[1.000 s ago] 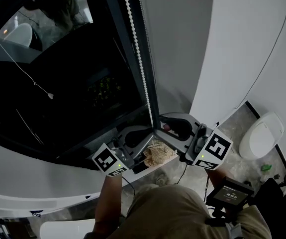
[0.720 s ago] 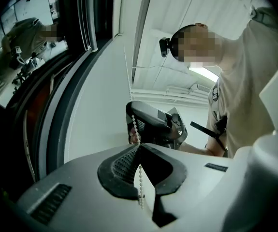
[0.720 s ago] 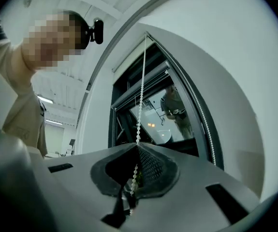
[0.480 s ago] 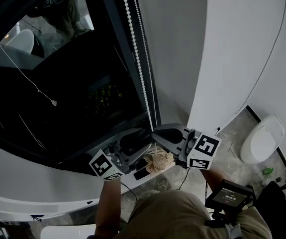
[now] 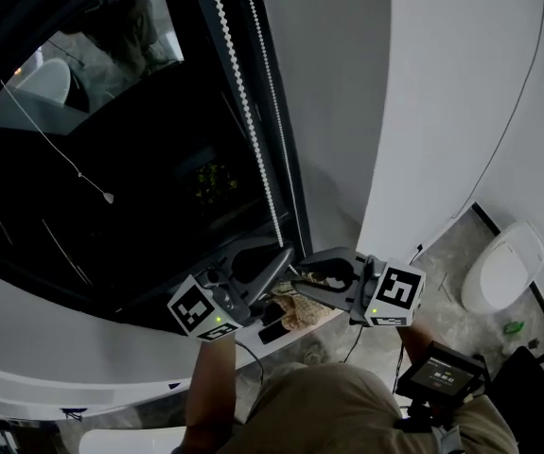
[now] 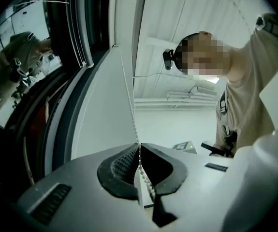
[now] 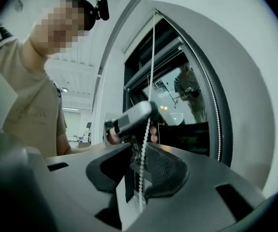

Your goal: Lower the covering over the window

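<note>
A white bead chain (image 5: 253, 121) hangs down the right edge of the dark window (image 5: 139, 178). My left gripper (image 5: 286, 253) has just been closing and its jaws are now shut on the bead chain (image 6: 130, 110), with the pads pinching it at the tips (image 6: 139, 146). Just below and to the right is my right gripper (image 5: 300, 277), whose jaws have just been opening. In the right gripper view the bead chain (image 7: 151, 71) hangs loose in the gap between the parted pads (image 7: 139, 151). The left gripper (image 7: 131, 117) shows just above them.
A white wall (image 5: 461, 83) stands right of the window frame. A white toilet (image 5: 510, 258) sits on the marble floor at far right. A crumpled tan thing (image 5: 300, 305) lies below the grippers. A small screen device (image 5: 439, 372) hangs at the person's waist.
The left gripper has risen along the chain and closed on it. The right gripper has come down and its jaws have parted from the chain.
</note>
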Motion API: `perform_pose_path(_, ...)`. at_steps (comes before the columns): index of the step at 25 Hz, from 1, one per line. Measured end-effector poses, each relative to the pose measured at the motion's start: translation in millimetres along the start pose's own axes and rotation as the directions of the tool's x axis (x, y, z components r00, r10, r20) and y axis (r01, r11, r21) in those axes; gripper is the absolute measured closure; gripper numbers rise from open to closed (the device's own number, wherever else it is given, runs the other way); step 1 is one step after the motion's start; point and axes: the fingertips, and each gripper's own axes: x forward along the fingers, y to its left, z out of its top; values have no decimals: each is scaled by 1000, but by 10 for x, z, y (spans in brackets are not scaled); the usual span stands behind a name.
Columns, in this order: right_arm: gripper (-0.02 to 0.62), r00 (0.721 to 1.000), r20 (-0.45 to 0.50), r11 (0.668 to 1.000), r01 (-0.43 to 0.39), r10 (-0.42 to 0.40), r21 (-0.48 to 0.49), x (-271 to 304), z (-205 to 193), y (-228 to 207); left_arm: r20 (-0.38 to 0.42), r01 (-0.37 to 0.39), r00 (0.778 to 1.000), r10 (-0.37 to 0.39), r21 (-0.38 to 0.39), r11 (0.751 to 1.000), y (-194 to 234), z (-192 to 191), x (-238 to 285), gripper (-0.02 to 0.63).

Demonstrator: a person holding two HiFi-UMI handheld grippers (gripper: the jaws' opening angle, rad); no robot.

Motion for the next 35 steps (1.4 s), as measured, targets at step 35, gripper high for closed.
perform_pose_path(35, 584, 995, -40, 995, 90, -92, -49, 0, 83, -145, -163, -18, 987, 11, -41, 999, -39, -896, -244, 595)
